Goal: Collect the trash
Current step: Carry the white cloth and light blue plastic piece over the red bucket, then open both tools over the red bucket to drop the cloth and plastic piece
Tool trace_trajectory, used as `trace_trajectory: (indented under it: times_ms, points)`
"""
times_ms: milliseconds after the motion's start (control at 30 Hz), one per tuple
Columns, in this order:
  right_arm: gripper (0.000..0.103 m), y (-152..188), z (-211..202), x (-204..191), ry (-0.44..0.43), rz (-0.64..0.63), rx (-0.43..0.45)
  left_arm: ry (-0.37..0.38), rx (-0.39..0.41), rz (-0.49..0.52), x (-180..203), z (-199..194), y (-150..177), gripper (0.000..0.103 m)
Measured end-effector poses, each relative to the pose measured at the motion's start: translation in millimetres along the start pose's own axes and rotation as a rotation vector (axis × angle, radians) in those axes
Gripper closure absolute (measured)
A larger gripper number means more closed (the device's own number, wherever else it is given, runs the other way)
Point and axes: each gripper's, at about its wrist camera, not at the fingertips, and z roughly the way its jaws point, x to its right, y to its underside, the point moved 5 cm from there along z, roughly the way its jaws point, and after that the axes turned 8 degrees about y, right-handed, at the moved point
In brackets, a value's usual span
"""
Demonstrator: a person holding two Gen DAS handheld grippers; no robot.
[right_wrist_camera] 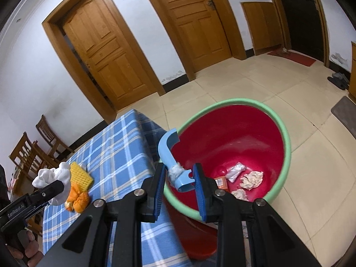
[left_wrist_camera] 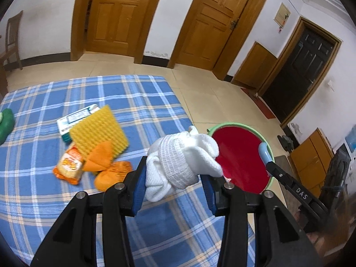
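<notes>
The left gripper (left_wrist_camera: 175,173) is clamped on a bunched white cloth (left_wrist_camera: 182,155), held above the near right part of the blue plaid tablecloth (left_wrist_camera: 133,102). The right gripper (right_wrist_camera: 179,178) pinches a light blue plastic handle (right_wrist_camera: 169,153) over the near rim of the red bin (right_wrist_camera: 233,133). Crumpled tissues (right_wrist_camera: 252,179) and wrappers lie in the bin's bottom. To the left on the table lie a yellow sponge (left_wrist_camera: 100,131), an orange snack packet (left_wrist_camera: 70,164) and a box (left_wrist_camera: 75,120).
</notes>
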Motion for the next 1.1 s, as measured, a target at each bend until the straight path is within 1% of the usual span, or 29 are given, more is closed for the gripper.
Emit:
trace_trajectory:
  times_ms: [300, 433, 833, 1100]
  points:
    - [0.075, 0, 12, 30, 0.045, 0.049, -0.02, 0.03, -0.05, 0.059, 28, 28, 0, 0.058]
    - [0.073, 1, 17, 42, 0.06, 0.071, -0.032, 0.042, -0.075, 0.078, 39, 42, 0, 0.058]
    - [0.072, 1, 23, 67, 0.066, 0.122, -0.048, 0.066, -0.138, 0.136, 67, 75, 3, 0.058]
    - [0.065, -6, 14, 82, 0.07, 0.157, -0.017, 0.078, -0.183, 0.189, 86, 100, 6, 0.058]
